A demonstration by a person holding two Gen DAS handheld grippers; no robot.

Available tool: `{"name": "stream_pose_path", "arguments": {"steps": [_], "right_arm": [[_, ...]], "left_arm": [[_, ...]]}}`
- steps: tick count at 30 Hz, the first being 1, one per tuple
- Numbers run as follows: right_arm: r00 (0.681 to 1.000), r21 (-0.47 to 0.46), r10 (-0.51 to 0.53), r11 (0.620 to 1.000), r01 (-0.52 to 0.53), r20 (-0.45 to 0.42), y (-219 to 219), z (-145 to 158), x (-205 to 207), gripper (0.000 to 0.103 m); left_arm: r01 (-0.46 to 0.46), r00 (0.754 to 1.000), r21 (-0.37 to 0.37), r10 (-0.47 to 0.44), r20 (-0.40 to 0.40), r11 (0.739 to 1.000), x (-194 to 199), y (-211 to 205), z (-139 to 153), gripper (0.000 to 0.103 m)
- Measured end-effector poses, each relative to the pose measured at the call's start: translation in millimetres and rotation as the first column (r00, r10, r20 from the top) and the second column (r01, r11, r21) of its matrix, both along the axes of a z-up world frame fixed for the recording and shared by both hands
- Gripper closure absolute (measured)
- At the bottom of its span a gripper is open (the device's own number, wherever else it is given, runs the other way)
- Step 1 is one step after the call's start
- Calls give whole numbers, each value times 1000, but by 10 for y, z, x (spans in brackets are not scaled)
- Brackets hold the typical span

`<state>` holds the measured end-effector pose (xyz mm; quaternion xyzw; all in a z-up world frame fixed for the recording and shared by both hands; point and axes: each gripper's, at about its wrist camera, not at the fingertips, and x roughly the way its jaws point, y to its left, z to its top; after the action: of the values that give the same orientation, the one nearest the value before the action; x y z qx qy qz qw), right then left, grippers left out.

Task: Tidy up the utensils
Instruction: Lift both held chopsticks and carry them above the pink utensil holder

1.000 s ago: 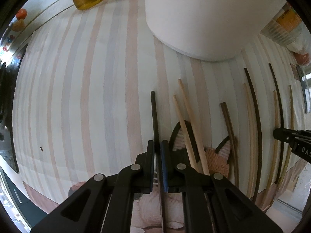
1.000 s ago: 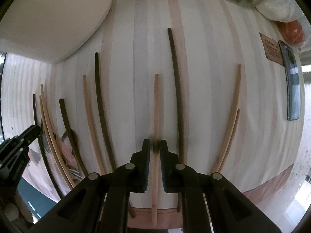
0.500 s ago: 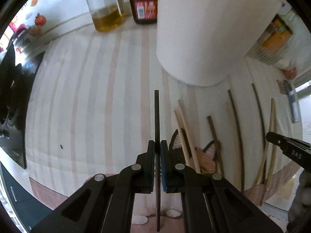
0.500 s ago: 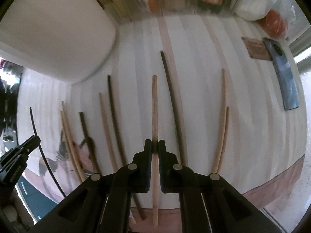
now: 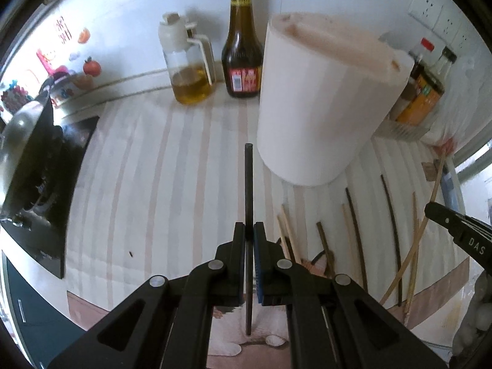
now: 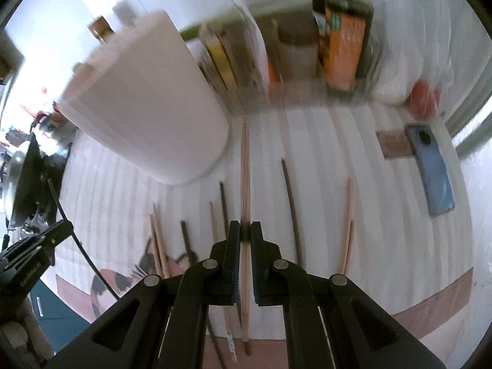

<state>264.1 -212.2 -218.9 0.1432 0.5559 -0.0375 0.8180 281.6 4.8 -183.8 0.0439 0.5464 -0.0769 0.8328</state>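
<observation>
A: Item one?
B: Dark chopstick, thin, straight, matte, at centre of the left wrist view. The left gripper is clamped on it, clear of the cloth.

A: Item two?
B: Pale wooden chopstick, smooth, round-sectioned, centre of the right wrist view, pinched in the right gripper.

A: The rest of the set?
B: Loose chopsticks, dark and pale mixed, lie at lower right on a striped cloth. Some lower ends are hidden behind the gripper arms.

A: Container?
B: A white cylindrical holder, matte, upper centre-right, stands on the cloth.

A: Legible writing?
B: "DAS" on the other gripper's body at the right edge. The brown sauce bottle has a red label, unreadable. The right view's upper part is motion-blurred.
</observation>
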Motion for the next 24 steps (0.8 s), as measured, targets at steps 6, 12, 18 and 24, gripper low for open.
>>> {"name": "stream_pose_path", "arguments": {"steps": [6, 12, 18, 24], "right_arm": [[995, -3, 10, 1000, -10, 97, 77, 316, 65, 97], [981, 9, 17, 1000, -19, 192, 139, 721, 120, 97], [956, 26, 19, 999, -28, 291, 147, 1194, 243, 97], [916, 32, 24, 999, -40, 401, 222, 1769, 467, 97]], "left_arm": [[-4, 997, -31, 6, 71, 1000, 8, 0, 308, 100], [-18, 988, -81, 30, 153, 997, 73, 60, 712, 101], [-28, 965, -130, 61, 255, 991, 150, 134, 1236, 101], [-15, 937, -166, 72, 343, 986, 283, 143, 1744, 101]]}}
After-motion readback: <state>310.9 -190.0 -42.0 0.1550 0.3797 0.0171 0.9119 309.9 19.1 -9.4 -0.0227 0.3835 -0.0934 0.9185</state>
